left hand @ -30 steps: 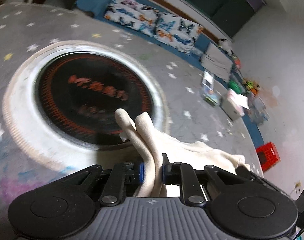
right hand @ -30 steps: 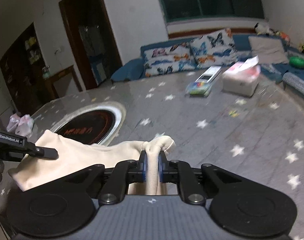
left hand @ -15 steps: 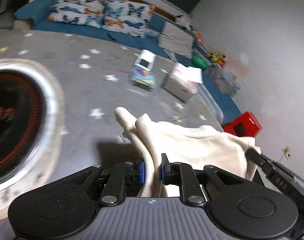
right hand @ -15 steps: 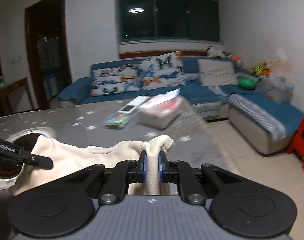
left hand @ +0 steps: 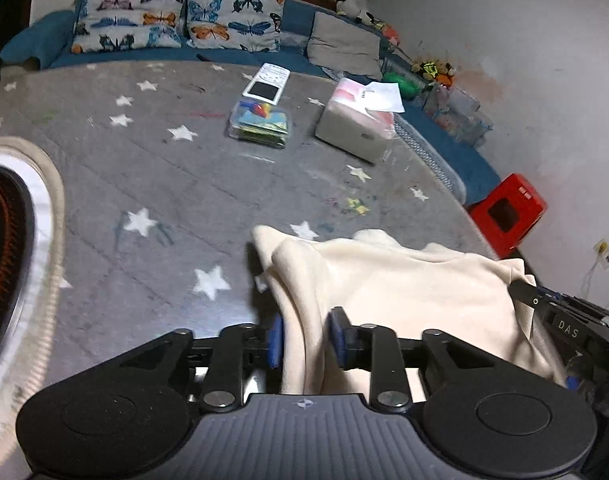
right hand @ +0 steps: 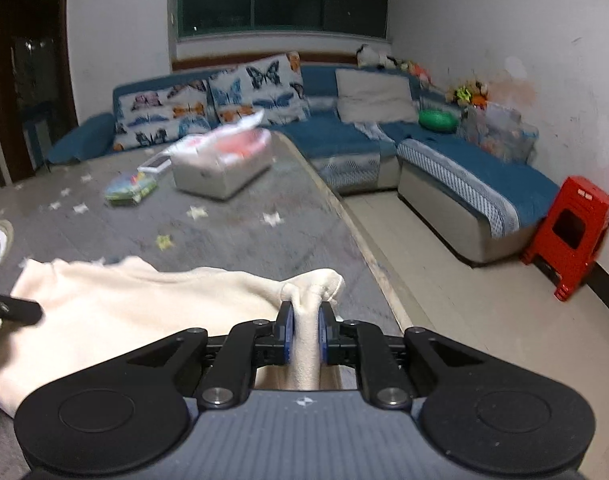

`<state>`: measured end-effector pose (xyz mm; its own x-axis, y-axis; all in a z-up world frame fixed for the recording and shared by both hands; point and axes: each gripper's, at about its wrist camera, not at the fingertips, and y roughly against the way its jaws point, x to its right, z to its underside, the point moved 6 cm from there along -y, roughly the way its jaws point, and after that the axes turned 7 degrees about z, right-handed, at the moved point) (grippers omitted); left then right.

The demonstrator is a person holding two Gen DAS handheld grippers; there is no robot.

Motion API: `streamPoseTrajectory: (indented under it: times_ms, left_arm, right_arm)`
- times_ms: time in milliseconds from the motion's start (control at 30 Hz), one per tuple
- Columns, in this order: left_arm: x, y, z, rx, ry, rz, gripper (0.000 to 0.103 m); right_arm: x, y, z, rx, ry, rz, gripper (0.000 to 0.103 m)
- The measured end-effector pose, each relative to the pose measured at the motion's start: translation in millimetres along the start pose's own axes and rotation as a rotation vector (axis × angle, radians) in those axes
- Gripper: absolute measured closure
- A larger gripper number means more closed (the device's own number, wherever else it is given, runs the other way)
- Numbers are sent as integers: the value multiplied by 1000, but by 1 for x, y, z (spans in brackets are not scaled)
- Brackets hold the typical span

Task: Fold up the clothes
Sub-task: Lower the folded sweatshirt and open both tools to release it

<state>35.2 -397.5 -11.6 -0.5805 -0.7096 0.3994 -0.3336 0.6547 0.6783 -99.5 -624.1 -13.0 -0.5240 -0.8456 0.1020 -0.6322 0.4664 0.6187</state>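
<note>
Right wrist view: both claws, right claw [right hand: 303,334] and left claw [left hand: 304,340], pinch cream garment [right hand: 144,312] near table edge [right hand: 368,256].

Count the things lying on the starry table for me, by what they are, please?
Cloth: 1
White box: 1
Clear case of colourful bits: 1
White gadget with a dark screen: 1
Total: 4
</note>
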Motion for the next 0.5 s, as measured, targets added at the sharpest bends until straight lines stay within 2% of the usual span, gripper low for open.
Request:
streamPoseTrajectory:
  times_ms: [133,233,300,333,500]
  left_arm:
    - [1,8,-9,31,-37,-13,70]
    - [4,9,-16,43,-43,-3,70]
    - [7,7,-18,45,-48,6,71]
    - [10,5,-19,43,-51,13,71]
    - [15,-8,-17,26,-73,16,71]
  right_arm:
    - [0,9,-4,22,-2,1,88]
    - [-16,15,-10,28,4,-67,86]
    - [-31,11,-10,23,21,-97,73]
    - [-38,9,-10,19,29,-108,71]
    - [-62,-7,-6,-9,48,-141,70]
